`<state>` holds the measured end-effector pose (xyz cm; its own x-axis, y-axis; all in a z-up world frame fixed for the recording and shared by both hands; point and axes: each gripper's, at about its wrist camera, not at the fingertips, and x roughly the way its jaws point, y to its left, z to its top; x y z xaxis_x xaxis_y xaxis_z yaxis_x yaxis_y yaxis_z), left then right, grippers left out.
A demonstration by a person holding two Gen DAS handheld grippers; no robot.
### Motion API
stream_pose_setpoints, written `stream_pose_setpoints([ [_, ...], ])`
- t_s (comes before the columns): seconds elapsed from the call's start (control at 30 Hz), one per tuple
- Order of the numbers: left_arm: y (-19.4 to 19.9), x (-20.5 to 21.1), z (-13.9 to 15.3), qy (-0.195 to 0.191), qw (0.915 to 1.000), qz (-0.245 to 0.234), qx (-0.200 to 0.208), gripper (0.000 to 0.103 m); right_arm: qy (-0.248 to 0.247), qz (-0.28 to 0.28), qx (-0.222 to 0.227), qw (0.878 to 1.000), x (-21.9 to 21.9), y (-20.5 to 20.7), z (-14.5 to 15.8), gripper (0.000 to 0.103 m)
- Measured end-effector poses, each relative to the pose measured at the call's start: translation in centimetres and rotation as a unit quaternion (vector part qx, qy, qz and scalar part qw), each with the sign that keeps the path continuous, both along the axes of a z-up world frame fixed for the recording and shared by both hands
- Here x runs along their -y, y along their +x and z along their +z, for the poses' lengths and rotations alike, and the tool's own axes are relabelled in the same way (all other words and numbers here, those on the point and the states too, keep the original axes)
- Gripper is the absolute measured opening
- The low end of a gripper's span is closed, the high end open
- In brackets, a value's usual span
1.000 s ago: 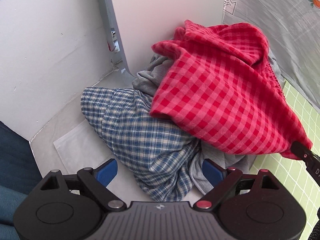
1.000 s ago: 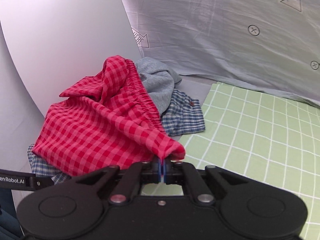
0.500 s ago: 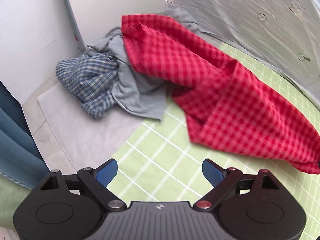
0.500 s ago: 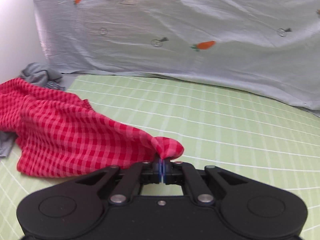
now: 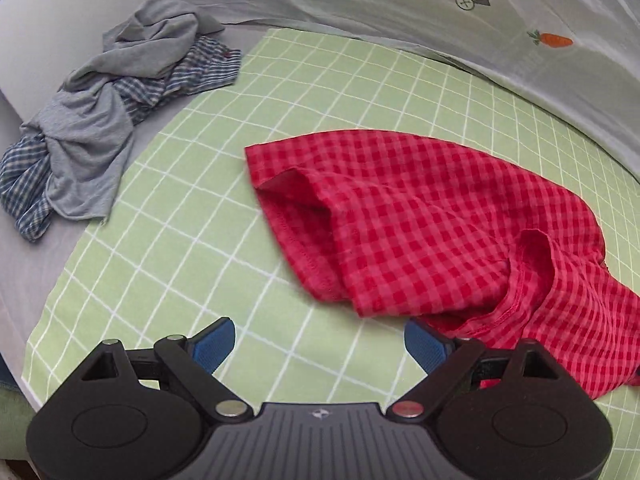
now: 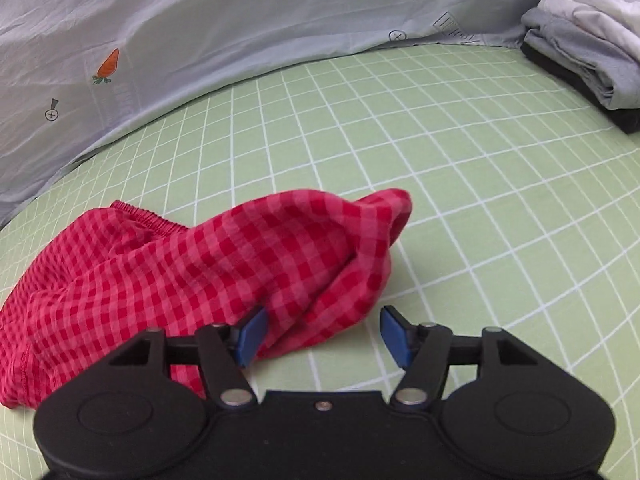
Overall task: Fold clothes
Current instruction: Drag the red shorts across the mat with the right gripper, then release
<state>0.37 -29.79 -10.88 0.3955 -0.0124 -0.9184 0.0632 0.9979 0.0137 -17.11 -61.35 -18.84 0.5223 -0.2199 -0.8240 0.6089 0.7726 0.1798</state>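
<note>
Red checked shorts (image 5: 432, 220) lie crumpled on the green grid sheet (image 5: 192, 248), with a leg opening facing my left gripper. My left gripper (image 5: 320, 344) is open and empty, just in front of the shorts' near edge. In the right wrist view the shorts (image 6: 192, 280) lie bunched, elastic waistband at the far left. My right gripper (image 6: 322, 334) is open, with a fold of the shorts lying loose between its blue fingers (image 6: 252, 332).
A heap of grey and blue checked clothes (image 5: 100, 112) lies at the far left of the bed. A stack of folded clothes (image 6: 588, 40) sits at the far right. A grey carrot-print sheet (image 6: 200, 28) hangs behind.
My right gripper pulled the red shorts off the heap onto the green sheet, then opened and let them go. My left gripper swung away from the heap toward the shorts.
</note>
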Motion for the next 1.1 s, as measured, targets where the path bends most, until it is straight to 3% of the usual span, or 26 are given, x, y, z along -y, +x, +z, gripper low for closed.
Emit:
stream_pose_setpoints([
  [0.1,2.3,1.9,-1.1,0.025,0.9996,-0.014,-0.009,0.092,-0.023,0.034,0.002,0.999,-0.4,2.4,-0.6,0.041],
  [0.17,3.6,2.6,-1.7,0.043,0.9987,-0.022,-0.012,0.092,-0.04,0.05,0.004,0.998,-0.1,4.8,-0.8,0.022],
  [0.4,6.4,2.8,-4.1,0.07,0.9958,-0.032,-0.049,0.092,-0.105,0.076,0.015,0.991,3.4,17.1,-1.1,0.023],
  [0.47,6.5,2.5,-4.5,0.069,0.9954,-0.032,-0.058,0.092,-0.131,0.071,-0.001,0.989,3.5,19.6,-0.5,0.03],
  [0.5,6.5,2.3,-4.6,0.068,0.9954,-0.032,-0.059,0.092,-0.144,0.069,-0.01,0.987,3.6,20.9,-0.3,0.038],
  [0.6,6.1,1.6,-4.7,0.058,0.9961,-0.024,-0.062,0.092,-0.163,0.05,-0.004,0.985,2.7,21.9,1.4,0.065],
  [0.63,5.9,1.4,-4.7,0.055,0.9963,-0.02,-0.063,0.092,-0.158,0.045,0.002,0.986,2.1,21.5,1.9,0.085],
  [0.67,5.6,1.2,-4.7,0.055,0.9963,-0.018,-0.064,0.092,-0.149,0.038,0.016,0.988,1.2,20.6,2.5,0.091],
  [0.73,4.9,0.9,-4.8,0.056,0.9962,-0.014,-0.065,0.092,-0.125,0.032,0.044,0.991,-0.9,18.7,3.5,0.094],
  [0.83,3.7,0.1,-4.9,0.051,0.9966,-0.011,-0.063,0.093,-0.073,0.072,0.077,0.992,-5.1,15.8,3.9,0.098],
  [0.9,3.1,-0.3,-4.9,0.043,0.9972,-0.006,-0.061,0.094,-0.072,0.123,0.076,0.987,-8.3,15.0,3.5,0.099],
  [1.0,2.5,-0.3,-4.9,0.042,0.9977,-0.005,-0.053,0.099,-0.099,0.177,0.06,0.977,-11.8,14.7,2.3,0.099],
  [1.1,2.3,-0.1,-4.9,0.043,0.9982,-0.01,-0.041,0.103,-0.187,0.187,0.008,0.964,-13.9,15.7,0.9,0.099],
])
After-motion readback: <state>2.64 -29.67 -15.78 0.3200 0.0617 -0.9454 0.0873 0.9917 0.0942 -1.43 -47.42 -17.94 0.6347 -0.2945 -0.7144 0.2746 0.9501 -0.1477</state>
